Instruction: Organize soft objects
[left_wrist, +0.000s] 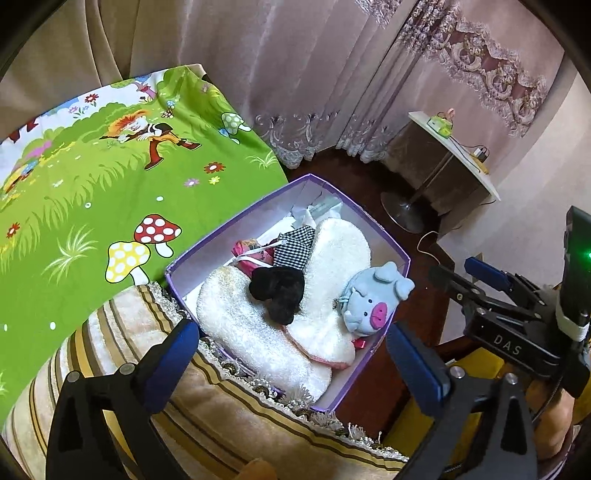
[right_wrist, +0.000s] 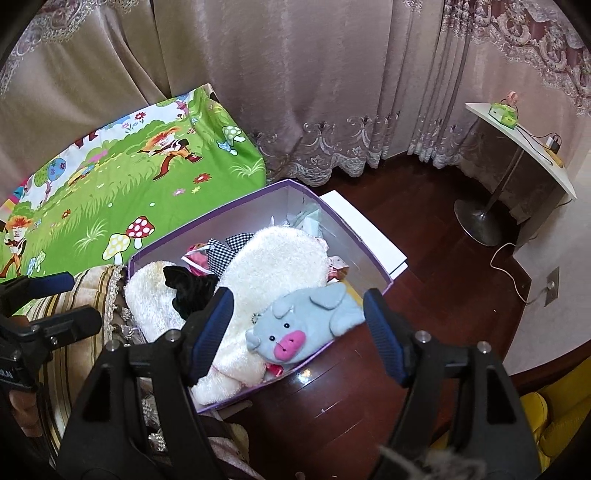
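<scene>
A purple box (left_wrist: 373, 225) (right_wrist: 354, 240) on the dark wood floor holds soft things: two white fluffy slippers (left_wrist: 332, 254) (right_wrist: 273, 258), a black soft item (left_wrist: 279, 291) (right_wrist: 192, 291), a checked cloth (left_wrist: 293, 245) (right_wrist: 221, 254) and a blue plush pig (left_wrist: 373, 301) (right_wrist: 295, 328) at the box's near corner. My left gripper (left_wrist: 291, 358) is open and empty above the box's near edge. My right gripper (right_wrist: 297, 332) is open and empty, with the pig between its fingers in view. The right gripper also shows in the left wrist view (left_wrist: 465, 277).
A bed with a green cartoon sheet (left_wrist: 92, 192) (right_wrist: 110, 195) lies left of the box. A striped fringed cushion (left_wrist: 221, 406) (right_wrist: 74, 332) touches the box's left side. Curtains hang behind. A small white table (left_wrist: 454, 155) (right_wrist: 524, 147) stands at the right. Something yellow (right_wrist: 546, 424) is at lower right.
</scene>
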